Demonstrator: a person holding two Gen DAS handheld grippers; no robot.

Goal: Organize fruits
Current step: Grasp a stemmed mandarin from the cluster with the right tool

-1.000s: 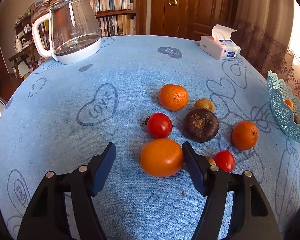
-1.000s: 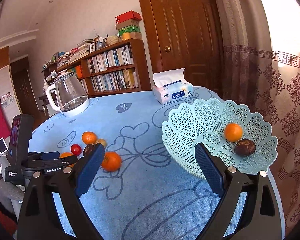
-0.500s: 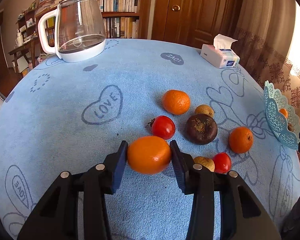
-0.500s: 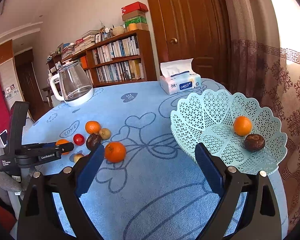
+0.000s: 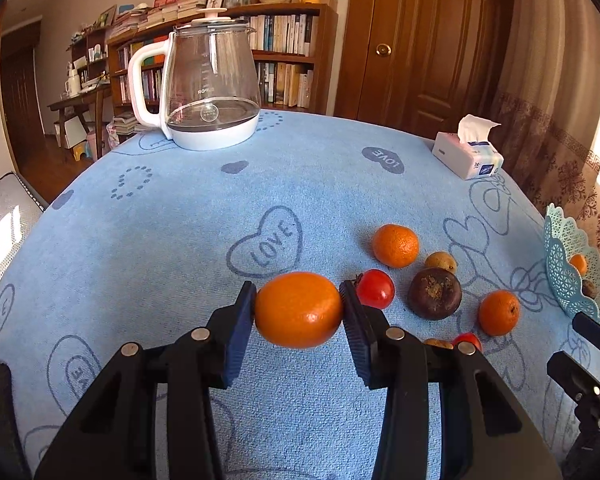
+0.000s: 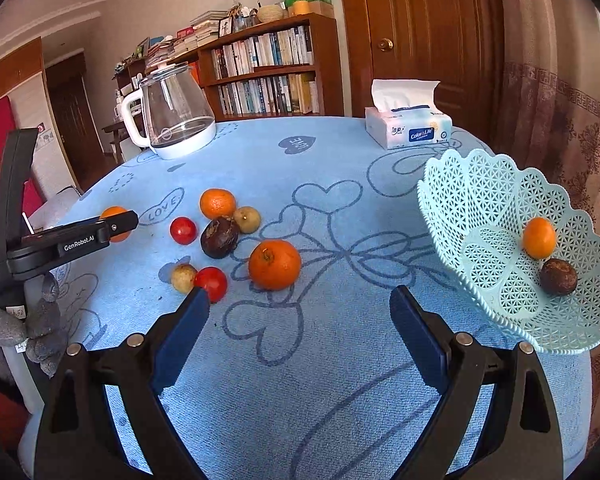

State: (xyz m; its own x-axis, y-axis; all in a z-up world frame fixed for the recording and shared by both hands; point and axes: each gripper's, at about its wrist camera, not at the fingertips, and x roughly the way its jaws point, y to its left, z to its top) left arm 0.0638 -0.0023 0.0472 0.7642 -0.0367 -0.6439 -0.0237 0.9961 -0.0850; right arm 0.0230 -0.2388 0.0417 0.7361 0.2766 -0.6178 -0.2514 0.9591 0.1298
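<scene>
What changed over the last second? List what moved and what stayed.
The left gripper closed on the large orange and lifted it off the blue cloth. The right gripper swung left toward the loose fruit, jaws open and empty. The basket kept its two fruits.

My left tool [image 5: 299, 312] is matte black plastic, two angular arms with triangular cut-outs filling the lower frame, each ending in a dark blue ribbed pad and studded with round silver screws. My right tool [image 6: 299, 322] is built the same. At the left edge of the right view, white lettering marks my left tool's black side, and my hand [image 6: 24, 330] wears a grey knitted glove.
</scene>
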